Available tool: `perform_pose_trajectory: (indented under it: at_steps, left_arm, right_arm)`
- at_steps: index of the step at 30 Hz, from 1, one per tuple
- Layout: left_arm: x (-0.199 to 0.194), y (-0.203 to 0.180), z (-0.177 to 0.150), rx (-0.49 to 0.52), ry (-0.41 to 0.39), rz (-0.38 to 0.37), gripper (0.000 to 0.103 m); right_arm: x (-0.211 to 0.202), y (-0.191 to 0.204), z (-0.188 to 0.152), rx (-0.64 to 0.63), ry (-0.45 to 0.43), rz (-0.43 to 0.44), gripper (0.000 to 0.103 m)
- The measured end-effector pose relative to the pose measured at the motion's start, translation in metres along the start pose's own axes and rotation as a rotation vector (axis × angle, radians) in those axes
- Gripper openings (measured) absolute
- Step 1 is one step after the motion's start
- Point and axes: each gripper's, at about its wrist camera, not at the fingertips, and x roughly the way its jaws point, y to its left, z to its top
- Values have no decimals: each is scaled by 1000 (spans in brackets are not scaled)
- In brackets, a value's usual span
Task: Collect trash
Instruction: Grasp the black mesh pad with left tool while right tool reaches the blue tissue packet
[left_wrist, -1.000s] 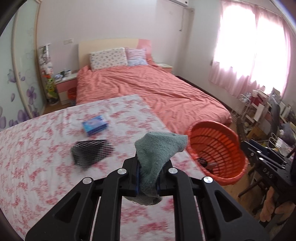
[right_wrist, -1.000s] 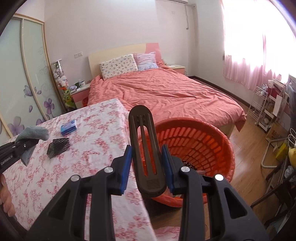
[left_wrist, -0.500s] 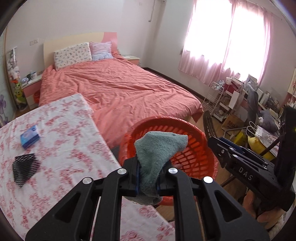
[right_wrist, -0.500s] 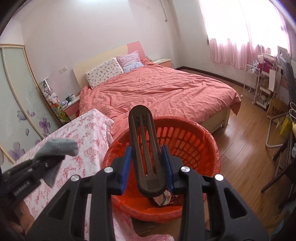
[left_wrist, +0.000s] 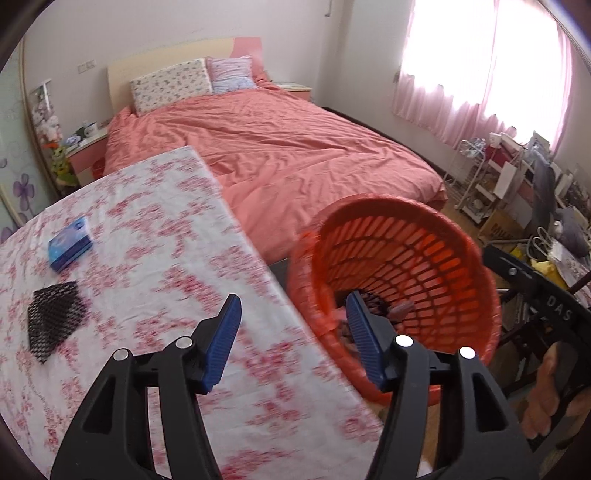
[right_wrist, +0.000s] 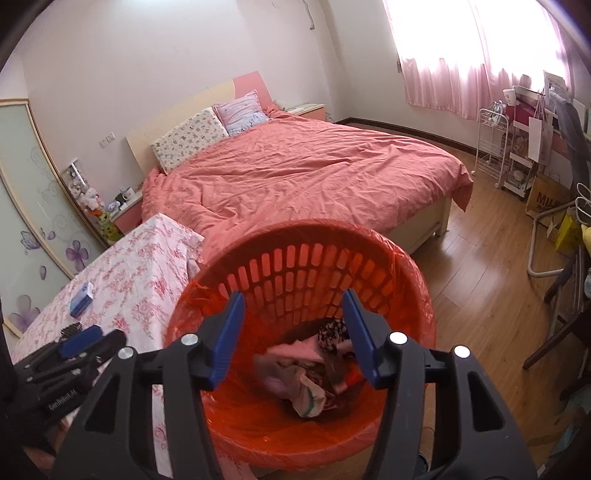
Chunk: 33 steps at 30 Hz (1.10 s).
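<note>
1. Trash basket (right_wrist: 303, 266), a round orange slatted tub with a thin orange liner over its rim, fills the lower middle of the right wrist view; in the left wrist view it (left_wrist: 402, 258) sits right of centre, tipped so its mouth faces the camera.
2. Bed (right_wrist: 314, 166) with a salmon cover spans the middle of both views, just behind the basket. Wood floor (right_wrist: 480, 280) lies open to the right of the basket in the right wrist view.
3. Tabletop (left_wrist: 155, 236) under a pink floral cloth takes the left half of the left wrist view; its right edge runs diagonally from upper centre to lower right, with the basket just beside that edge.
4. Inside the basket, at the bottom, lies a heap of crumpled cloth pieces (right_wrist: 306, 373), pink, pale and dark patterned.
5. Left gripper (left_wrist: 293, 341) hovers over the tabletop's edge, its blue-padded fingers spread apart and holding nothing.
6. Right gripper (right_wrist: 293, 334) hangs above the basket's mouth, fingers likewise wide apart and empty.
7. Black mesh piece (left_wrist: 53, 319) lies flat at the left, a corner pointing to the lower left.
8. Blue packet (left_wrist: 69, 243) lies above it, well apart, its long axis slanting toward the upper right.
</note>
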Motion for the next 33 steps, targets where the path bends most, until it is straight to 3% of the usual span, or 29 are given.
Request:
perform_pose_trajectory:
  at_steps: [2, 9, 15, 18, 22, 28, 30, 33]
  left_arm:
    - [-4, 13, -5, -3, -2, 48, 68]
    - [-14, 81, -20, -32, 3, 256, 72]
    - [-18, 149, -26, -149, 17, 417, 80]
    - [-14, 177, -22, -238, 26, 433, 87]
    - [1, 193, -16, -320, 49, 392, 90]
    - [28, 199, -12, -325, 108, 413, 91]
    - [22, 199, -17, -338, 73, 391, 81]
    - [10, 198, -23, -300, 34, 385, 40]
  right_arm:
    - [-3, 4, -5, -10, 2, -12, 56]
    - [-9, 32, -23, -91, 15, -28, 58]
    - [-7, 57, -36, -152, 44, -13, 58]
    - [-3, 71, -41, -178, 57, -1, 58]
    - [-2, 86, -45, -211, 63, 11, 58]
    - [-1, 107, -47, -256, 68, 31, 58]
    - [0, 113, -47, -266, 70, 39, 58]
    - [1, 128, -48, -286, 73, 53, 58]
